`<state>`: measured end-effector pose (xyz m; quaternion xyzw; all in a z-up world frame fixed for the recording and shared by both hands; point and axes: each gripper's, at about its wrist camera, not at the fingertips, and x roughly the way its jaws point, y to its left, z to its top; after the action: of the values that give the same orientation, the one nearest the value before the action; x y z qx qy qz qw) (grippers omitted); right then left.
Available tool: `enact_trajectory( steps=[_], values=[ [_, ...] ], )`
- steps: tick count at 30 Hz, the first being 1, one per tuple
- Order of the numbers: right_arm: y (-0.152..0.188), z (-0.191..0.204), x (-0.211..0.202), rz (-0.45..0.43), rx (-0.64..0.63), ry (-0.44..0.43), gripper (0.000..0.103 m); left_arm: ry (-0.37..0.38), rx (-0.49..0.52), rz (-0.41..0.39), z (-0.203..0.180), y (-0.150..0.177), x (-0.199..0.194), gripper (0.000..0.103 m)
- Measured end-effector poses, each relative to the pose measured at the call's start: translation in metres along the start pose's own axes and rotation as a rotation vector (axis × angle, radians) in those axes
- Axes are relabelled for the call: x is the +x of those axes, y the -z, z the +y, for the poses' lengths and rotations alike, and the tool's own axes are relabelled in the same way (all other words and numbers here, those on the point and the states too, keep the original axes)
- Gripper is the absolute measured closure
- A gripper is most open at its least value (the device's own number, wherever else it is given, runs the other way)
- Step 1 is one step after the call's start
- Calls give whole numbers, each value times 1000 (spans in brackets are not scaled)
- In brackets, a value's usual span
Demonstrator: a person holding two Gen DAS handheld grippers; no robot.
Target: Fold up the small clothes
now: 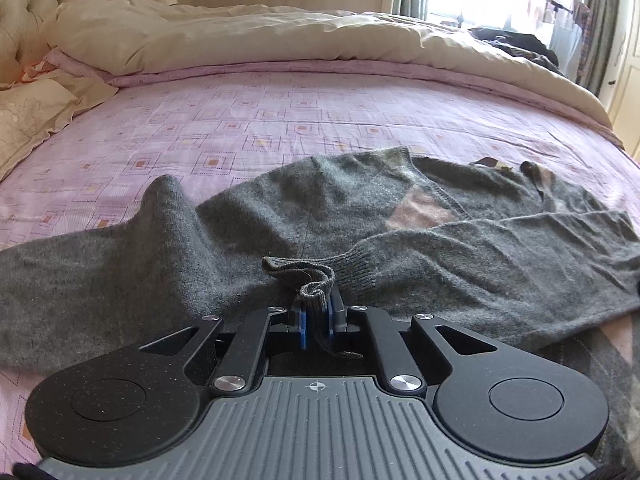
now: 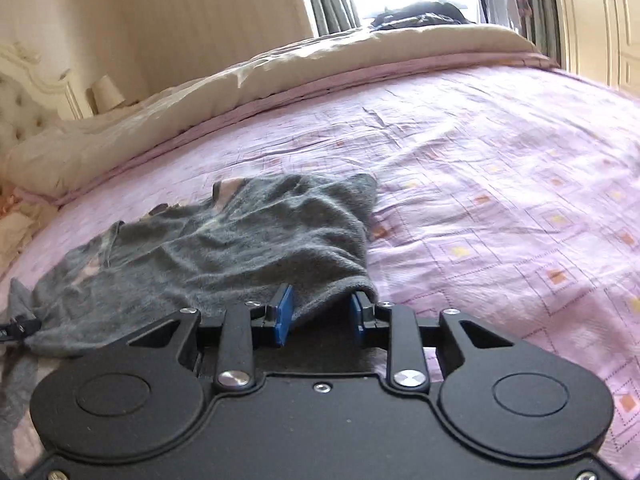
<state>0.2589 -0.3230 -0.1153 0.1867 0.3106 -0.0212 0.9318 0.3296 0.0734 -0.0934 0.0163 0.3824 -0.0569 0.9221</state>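
Observation:
A grey knitted sweater point(image 1: 280, 208) with pink patches lies spread on the pink patterned bedspread point(image 1: 240, 120). One sleeve is folded across its body. My left gripper point(image 1: 316, 308) is shut on a bunched ribbed cuff of the sweater point(image 1: 316, 280) at the near edge. In the right wrist view the same sweater point(image 2: 224, 240) lies at the left. My right gripper point(image 2: 320, 308) is open, its blue pads on either side of the sweater's near right edge, with the cloth lying between them.
A cream duvet point(image 1: 240, 40) is bunched along the far side of the bed. A tufted headboard point(image 1: 24, 8) and pillows point(image 1: 28, 112) stand at the left. Dark clothes point(image 1: 516, 46) lie at the far right by the window. Bare bedspread point(image 2: 500, 200) extends right of the sweater.

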Motion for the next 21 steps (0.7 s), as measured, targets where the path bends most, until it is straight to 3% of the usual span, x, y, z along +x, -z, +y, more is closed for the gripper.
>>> enact_trajectory(
  steps=[5, 9, 13, 19, 20, 21],
  values=[
    [-1, -13, -21, 14, 28, -85, 51, 10, 2, -25, 2, 4, 0, 93],
    [-14, -27, -27, -31, 88, -120, 50, 20, -5, -35, 4, 6, 0, 92],
    [-38, -36, -1, -29, 86, -79, 49, 28, -13, -46, 5, 8, 0, 92],
    [-59, -34, 50, 46, 39, -50, 52, 36, -29, -91, 7, 16, -2, 93],
    [-60, -33, 55, 57, 33, -53, 57, 39, -33, -101, 7, 17, -3, 93],
    [-61, -32, 60, 67, 31, -59, 72, 41, -37, -114, 7, 19, -3, 92]
  ],
)
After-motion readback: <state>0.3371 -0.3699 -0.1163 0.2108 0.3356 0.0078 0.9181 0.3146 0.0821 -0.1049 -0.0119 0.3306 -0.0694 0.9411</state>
